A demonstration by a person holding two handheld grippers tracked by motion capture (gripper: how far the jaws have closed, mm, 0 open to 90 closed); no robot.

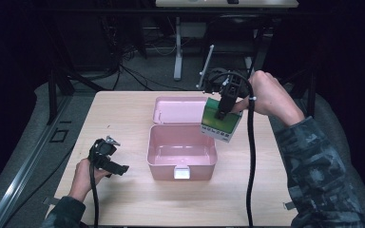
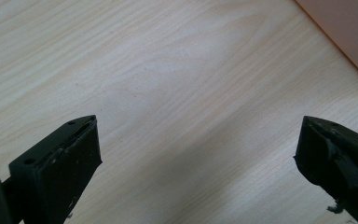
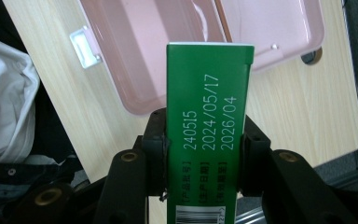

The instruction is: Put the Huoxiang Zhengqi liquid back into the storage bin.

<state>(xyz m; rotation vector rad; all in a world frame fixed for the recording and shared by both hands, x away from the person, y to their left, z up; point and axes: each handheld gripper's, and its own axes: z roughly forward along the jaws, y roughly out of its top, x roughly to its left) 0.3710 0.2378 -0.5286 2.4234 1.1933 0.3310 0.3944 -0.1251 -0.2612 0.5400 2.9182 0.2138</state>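
Your right gripper (image 1: 222, 113) clamps the green carton (image 1: 221, 124) by its two sides, holding it in the air over the pink box's (image 1: 181, 151) rim at two o'clock, just in front of the open lid (image 1: 178, 110). Your left gripper (image 1: 108, 159) rests low over the table (image 1: 123, 199) at nine o'clock from the box, jaws wide with nothing between them.

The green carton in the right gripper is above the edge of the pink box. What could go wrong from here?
1. The right gripper holds the green carton by its narrow sides, hanging tilted over the right rim of the open pink box; it may catch that rim.
2. The box's raised lid stands close behind and could be bumped.
3. The left gripper rests open, apart from the box, so a knock might shift it.
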